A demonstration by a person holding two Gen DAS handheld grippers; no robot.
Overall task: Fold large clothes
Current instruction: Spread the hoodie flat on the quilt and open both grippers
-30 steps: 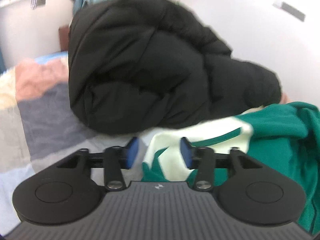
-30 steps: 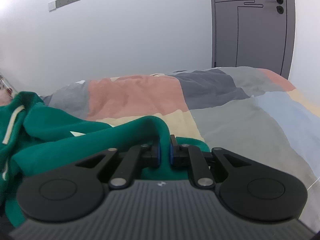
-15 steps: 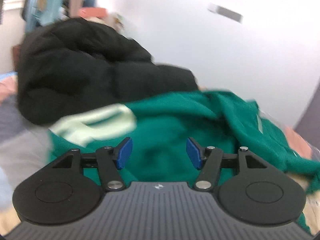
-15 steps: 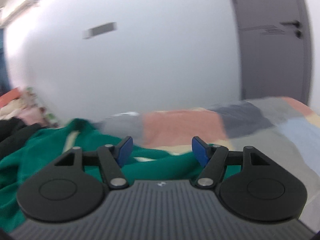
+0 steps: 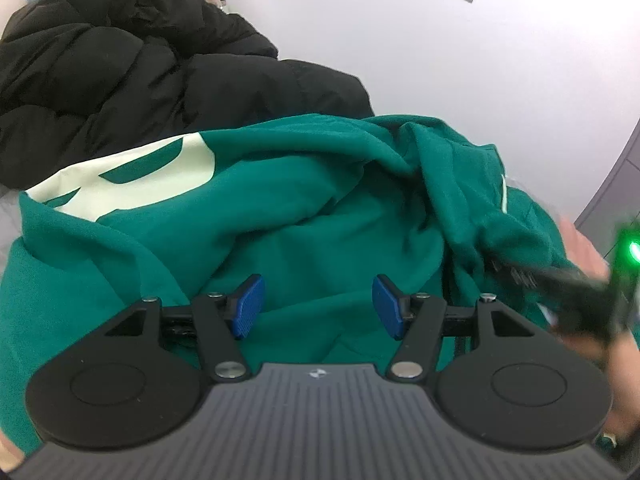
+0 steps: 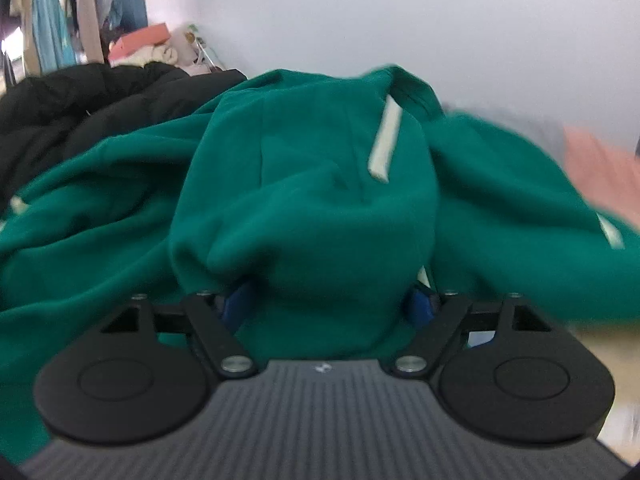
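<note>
The left gripper [image 5: 316, 311] is hovering spread and empty over the green hoodie [image 5: 304, 216]. The right gripper [image 6: 328, 304] is opening around a bunched fold, probably repositioning. The hoodie is lying crumpled on the bed, touching a black puffer jacket [image 5: 132, 56].

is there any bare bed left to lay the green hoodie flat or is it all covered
Little shows. A blurred strip of bare patchwork blanket lies right of the green hoodie, between it and the white wall. A grey sliver shows at its left edge. Behind and left is crowded: the black puffer jacket piles against the hoodie. Both grippers sit over green fabric.
</note>
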